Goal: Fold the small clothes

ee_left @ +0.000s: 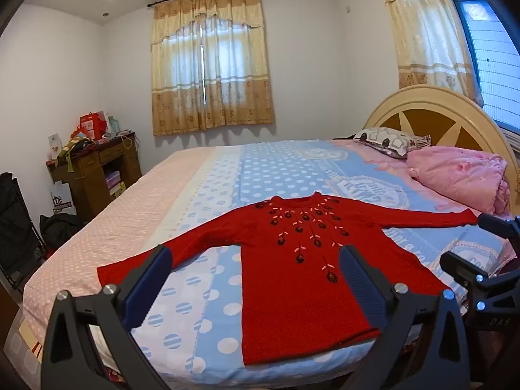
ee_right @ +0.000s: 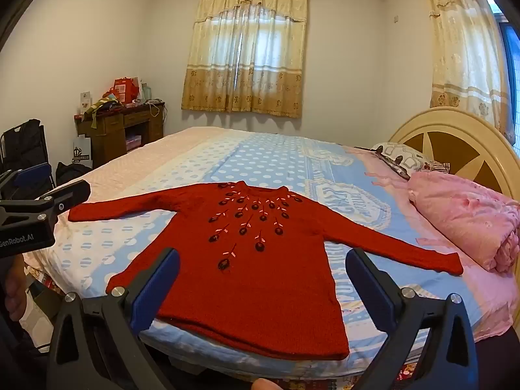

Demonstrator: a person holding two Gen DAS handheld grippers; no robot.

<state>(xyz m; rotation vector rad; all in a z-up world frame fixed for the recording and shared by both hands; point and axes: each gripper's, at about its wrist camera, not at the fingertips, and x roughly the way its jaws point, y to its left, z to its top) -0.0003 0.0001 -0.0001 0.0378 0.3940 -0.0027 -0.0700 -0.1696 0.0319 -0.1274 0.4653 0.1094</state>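
Observation:
A small red knitted sweater (ee_left: 292,260) (ee_right: 253,266) with embroidered dark flowers lies flat on the bed, front up, both sleeves spread out to the sides, hem near the bed's front edge. My left gripper (ee_left: 256,260) hovers open above the left sleeve and hem, with nothing between its blue pads. My right gripper (ee_right: 263,260) is open too, held above the hem, touching nothing. In the left wrist view the right gripper (ee_left: 481,253) shows at the right edge. In the right wrist view the left gripper (ee_right: 42,201) shows at the left edge.
The bed (ee_left: 208,188) has a blue, white and pink dotted sheet. A folded pink quilt (ee_right: 468,217) and a patterned pillow (ee_right: 403,156) lie by the round headboard (ee_right: 461,139). A cluttered wooden desk (ee_left: 97,169) and dark bags stand at the left wall.

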